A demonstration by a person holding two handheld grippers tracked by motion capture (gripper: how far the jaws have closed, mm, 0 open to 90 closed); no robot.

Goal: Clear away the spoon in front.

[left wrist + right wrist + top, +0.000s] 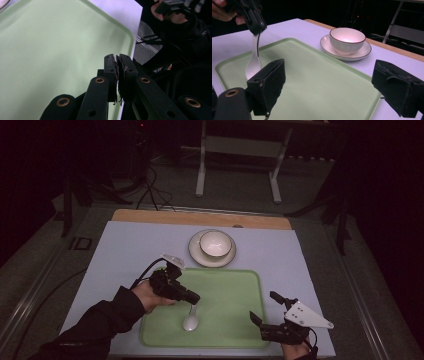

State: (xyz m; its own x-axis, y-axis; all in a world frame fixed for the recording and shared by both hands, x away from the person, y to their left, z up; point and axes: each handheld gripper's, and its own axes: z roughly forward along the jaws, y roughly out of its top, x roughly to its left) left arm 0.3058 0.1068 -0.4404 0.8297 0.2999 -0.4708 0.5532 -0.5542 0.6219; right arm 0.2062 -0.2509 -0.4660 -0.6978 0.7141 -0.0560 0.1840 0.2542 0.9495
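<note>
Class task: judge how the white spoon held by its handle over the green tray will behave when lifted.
The spoon looks glazed, so probably stiff, slippery and breakable. The left hand-held gripper pinches only its thin handle tip, bowl hanging down, so it may swing or slip.

Overhead view, two low close views, shared tray [235,285].

The white spoon [253,63] has its handle top hidden inside the left hand-held gripper [256,27].
</note>
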